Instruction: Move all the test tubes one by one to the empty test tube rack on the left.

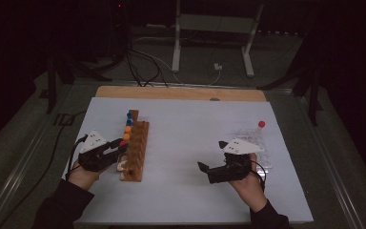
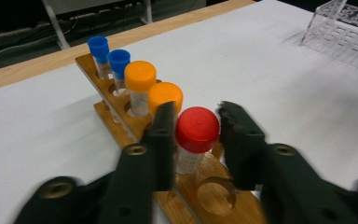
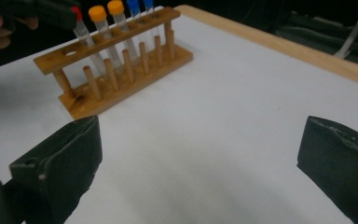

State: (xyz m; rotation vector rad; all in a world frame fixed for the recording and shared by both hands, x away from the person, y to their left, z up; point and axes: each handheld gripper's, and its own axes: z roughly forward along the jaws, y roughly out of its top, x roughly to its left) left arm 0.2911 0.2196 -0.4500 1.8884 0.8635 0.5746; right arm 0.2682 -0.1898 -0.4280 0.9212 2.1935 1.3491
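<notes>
I have the left gripper (image 2: 196, 135) at the wooden rack (image 2: 121, 126), its jaws narrow on either side of the red-capped tube (image 2: 196, 130) that stands in the rack; I cannot tell if they touch it. Behind it stand two orange tubes (image 2: 140, 77) and two blue (image 2: 98, 46). My right gripper (image 1: 205, 168) hovers over bare table (image 3: 214, 93), jaws wide, near the clear rack (image 1: 262, 143)
</notes>
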